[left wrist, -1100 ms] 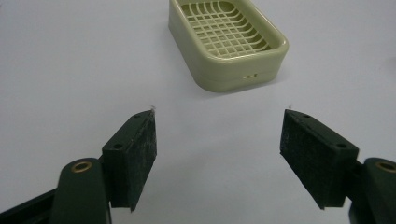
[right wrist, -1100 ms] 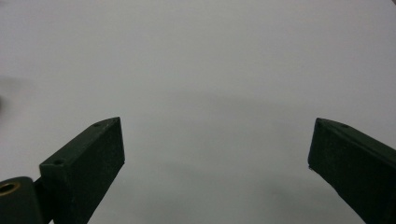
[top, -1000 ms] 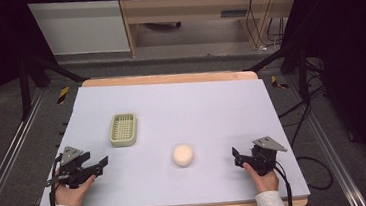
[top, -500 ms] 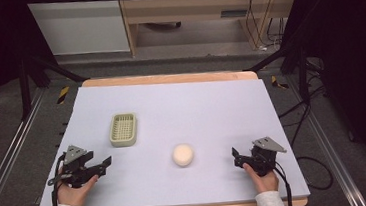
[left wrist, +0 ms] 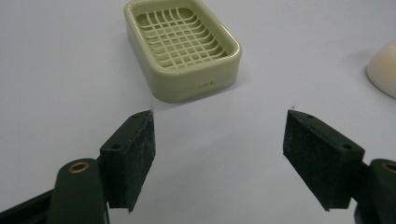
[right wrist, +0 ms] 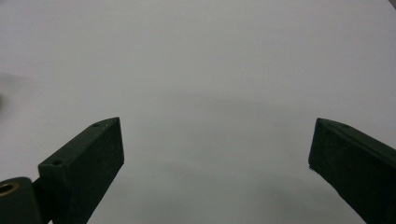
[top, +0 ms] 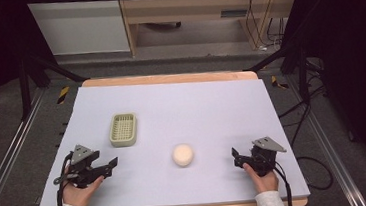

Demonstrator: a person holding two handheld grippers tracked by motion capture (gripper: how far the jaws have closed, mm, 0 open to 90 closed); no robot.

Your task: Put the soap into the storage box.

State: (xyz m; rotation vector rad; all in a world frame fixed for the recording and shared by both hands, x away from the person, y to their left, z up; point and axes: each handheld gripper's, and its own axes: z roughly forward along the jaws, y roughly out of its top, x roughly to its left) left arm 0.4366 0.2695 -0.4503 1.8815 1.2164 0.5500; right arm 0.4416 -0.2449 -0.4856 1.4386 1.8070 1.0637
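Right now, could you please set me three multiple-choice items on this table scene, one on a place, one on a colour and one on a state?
1. Where does the soap dish lie relative to the soap bar?
A. Farther from the person and toward the left gripper's side
B. Nearer the person, toward the right gripper's side
C. On top of it

2. What colour is the soap dish?
A. Red
B. Pale green
C. Black

3. How do the jaws of the left gripper stand?
A. Shut on the soap bar
B. Shut on nothing
C. Open, holding nothing

Answers: 1 A, the high view shows it up and left of the bar; 2 B, its grid and rim are pale green; 3 C, bare table shows between its pads.
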